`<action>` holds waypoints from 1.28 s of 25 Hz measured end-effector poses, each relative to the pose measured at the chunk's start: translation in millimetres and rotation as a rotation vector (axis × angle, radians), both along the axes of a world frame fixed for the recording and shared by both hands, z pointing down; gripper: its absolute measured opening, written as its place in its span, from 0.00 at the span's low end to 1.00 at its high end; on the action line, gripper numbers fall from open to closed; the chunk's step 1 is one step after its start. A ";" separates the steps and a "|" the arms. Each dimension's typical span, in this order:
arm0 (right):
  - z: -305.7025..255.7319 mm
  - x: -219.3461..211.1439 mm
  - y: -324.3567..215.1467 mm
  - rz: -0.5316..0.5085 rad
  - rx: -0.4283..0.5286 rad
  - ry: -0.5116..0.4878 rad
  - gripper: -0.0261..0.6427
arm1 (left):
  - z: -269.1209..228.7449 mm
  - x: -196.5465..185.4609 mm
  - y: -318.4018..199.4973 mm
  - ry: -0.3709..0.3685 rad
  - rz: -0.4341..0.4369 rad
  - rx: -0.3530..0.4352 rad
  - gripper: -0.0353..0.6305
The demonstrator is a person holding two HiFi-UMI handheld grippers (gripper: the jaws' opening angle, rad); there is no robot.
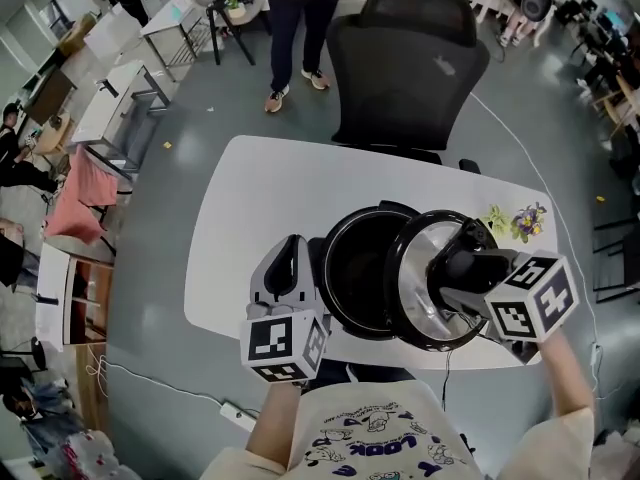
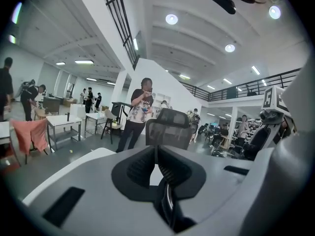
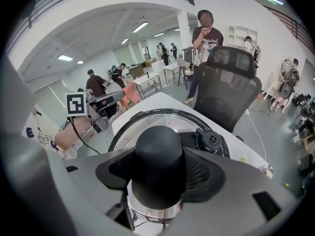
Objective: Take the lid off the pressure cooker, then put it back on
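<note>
Nearest, the right gripper [image 3: 160, 173] is clamping its jaws on the black knob [image 3: 158, 156] of the pressure cooker lid [image 1: 412, 286], and the lid is hanging tilted, off the pot and just to the right of it, its edge overlapping the pot's right rim in the head view. Beside it, the left gripper [image 1: 290, 263] is sitting clenched on nothing, jaws pressed together, close against the left side of the open pressure cooker pot [image 1: 340, 298]; whether it is touching the pot is not clear. The pot is standing at the near edge of the white table [image 1: 260, 198], with a small sprig of flowers [image 1: 520, 220] lying farther right and a black office chair [image 1: 405, 68] waiting beyond the far edge; a standing person [image 1: 295, 8] is facing this way behind that. Likely the lid is now heading back on. With only a round knob in the grip, the heavy tilted lid may be swinging or slipping; coming down crooked, its rim could catch the pot's edge and shove the unheld pot toward the table's near edge.
</note>
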State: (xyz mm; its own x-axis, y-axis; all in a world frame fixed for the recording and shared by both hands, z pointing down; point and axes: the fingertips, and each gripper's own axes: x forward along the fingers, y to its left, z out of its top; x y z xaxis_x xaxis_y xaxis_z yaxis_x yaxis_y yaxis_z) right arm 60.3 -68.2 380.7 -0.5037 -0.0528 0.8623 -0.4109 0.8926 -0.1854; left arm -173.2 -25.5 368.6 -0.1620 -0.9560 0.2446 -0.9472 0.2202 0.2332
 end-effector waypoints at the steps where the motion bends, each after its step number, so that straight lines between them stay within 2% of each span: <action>1: 0.4 -7.7 2.3 -0.010 0.001 0.002 0.47 | 5.4 -4.6 1.2 0.019 -0.002 -0.008 0.08; 3: 2.1 -20.5 6.7 -0.030 0.005 0.010 0.47 | 17.8 -11.6 3.3 0.070 -0.006 -0.022 0.16; 7: 6.3 -38.7 16.6 -0.058 0.010 0.022 0.47 | 46.9 -19.8 8.9 0.228 -0.013 -0.040 0.28; 11: 9.3 -53.9 23.1 -0.069 0.002 0.030 0.47 | 74.2 -24.8 12.2 0.393 -0.014 -0.063 0.33; 13: 10.4 -60.5 24.7 -0.077 0.006 0.037 0.47 | 86.7 -25.6 12.4 0.499 -0.022 -0.067 0.33; 15: 12.7 -65.9 25.6 -0.090 0.014 0.046 0.47 | 96.8 -25.1 12.3 0.566 -0.029 -0.071 0.33; 21: 18.1 -79.2 24.8 -0.111 0.018 0.054 0.47 | 115.6 -18.8 5.8 0.637 -0.015 -0.100 0.32; 24: 19.1 -86.2 22.7 -0.115 0.017 0.057 0.47 | 121.4 -18.9 4.1 0.670 -0.013 -0.113 0.28; 32: 29.4 -92.7 11.1 -0.140 0.032 0.088 0.47 | 130.7 -15.3 -3.5 0.705 -0.002 -0.118 0.21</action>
State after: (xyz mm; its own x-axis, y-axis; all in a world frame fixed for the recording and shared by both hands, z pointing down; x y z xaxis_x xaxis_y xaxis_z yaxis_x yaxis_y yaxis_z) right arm -32.5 -57.1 410.2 -0.4308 -0.0153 0.9023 -0.2957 0.9470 -0.1251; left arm -188.5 -29.0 499.3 0.0710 -0.9167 0.3933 -0.5789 0.2832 0.7646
